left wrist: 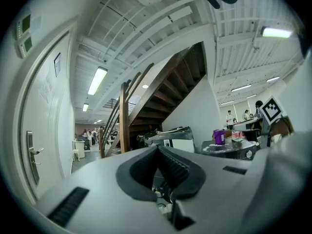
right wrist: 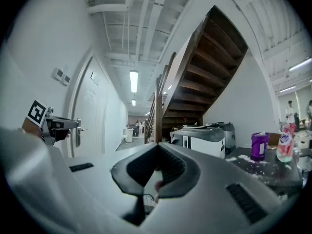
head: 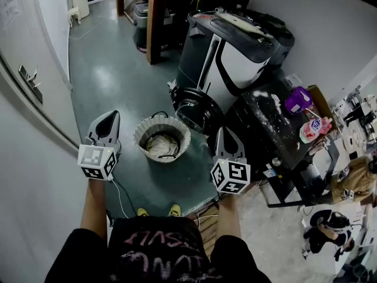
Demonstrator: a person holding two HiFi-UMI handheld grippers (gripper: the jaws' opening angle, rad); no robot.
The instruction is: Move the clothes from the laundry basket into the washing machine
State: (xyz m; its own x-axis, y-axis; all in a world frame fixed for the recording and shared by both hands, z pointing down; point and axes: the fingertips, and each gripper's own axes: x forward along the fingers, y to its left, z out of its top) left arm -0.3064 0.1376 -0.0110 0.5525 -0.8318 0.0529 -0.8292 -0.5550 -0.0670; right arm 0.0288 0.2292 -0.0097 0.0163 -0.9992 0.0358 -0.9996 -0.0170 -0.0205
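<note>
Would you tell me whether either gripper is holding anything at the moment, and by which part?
Nothing is held. The left gripper and right gripper are both shut with nothing between their jaws; the clothes lie in the laundry basket.

A dark table (head: 268, 143) stands at the right. On its far side sits a purple tub (head: 298, 99), with a pink-and-white bottle (head: 312, 129) just beside it. What looks like spilled white powder (head: 273, 102) streaks the tabletop near the tub. Beyond the table and to its left rises a wooden staircase (right wrist: 204, 77). Well apart from the table, across the green floor (head: 112, 81), is a white door (left wrist: 48, 126) with a metal handle (left wrist: 34, 152).
</note>
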